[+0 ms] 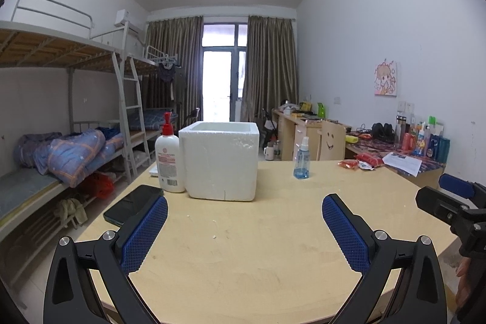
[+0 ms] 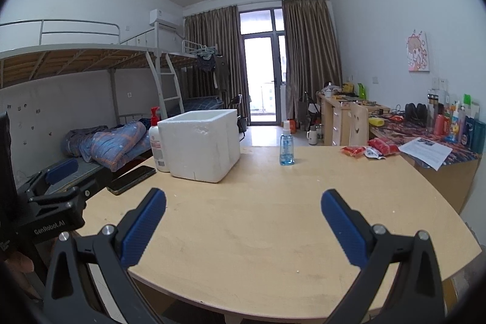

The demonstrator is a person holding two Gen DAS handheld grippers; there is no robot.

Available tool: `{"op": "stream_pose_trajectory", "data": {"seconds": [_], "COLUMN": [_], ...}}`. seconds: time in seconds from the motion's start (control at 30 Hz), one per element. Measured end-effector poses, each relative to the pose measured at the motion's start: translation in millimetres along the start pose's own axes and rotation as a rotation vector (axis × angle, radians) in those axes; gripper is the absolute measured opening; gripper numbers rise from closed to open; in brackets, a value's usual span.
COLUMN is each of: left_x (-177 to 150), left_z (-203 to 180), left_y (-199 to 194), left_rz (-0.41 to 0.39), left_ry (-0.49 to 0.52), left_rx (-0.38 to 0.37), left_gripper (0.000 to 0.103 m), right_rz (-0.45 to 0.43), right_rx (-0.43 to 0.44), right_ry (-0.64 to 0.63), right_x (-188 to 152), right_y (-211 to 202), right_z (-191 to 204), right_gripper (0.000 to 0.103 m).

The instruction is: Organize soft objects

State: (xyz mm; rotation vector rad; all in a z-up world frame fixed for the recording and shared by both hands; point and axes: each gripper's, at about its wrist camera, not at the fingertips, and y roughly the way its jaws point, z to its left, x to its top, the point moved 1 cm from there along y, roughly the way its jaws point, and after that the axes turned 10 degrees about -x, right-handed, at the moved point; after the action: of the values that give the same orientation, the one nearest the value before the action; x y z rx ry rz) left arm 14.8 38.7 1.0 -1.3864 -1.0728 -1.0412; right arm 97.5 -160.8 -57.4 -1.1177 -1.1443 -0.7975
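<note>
Left gripper (image 1: 244, 210), right gripper (image 2: 243, 202): jaws wide, empty

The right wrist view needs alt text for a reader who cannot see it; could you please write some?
The open right claw hovers empty over a pale wooden table in a dormitory room. Beyond stand a white foam box, a white pump bottle with a red top, a black phone, a small blue spray bottle and red snack packets.
</note>
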Motion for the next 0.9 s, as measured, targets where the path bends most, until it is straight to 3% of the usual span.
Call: {"op": "stream_pose_trajectory", "data": {"seconds": [0.9], "left_x": [-0.4], "left_z": [0.8], "left_y": [-0.5], "left_rz": [0.007], "left_ry": [0.004], "left_rx": [0.004], "left_gripper": [0.102], "right_rz": [0.016], "right_rx": [0.013], "right_ry": [-0.008], "right_x": [-7.8], "right_y": [6.6], "right_z": [7.0], "right_gripper": [0.103]}}
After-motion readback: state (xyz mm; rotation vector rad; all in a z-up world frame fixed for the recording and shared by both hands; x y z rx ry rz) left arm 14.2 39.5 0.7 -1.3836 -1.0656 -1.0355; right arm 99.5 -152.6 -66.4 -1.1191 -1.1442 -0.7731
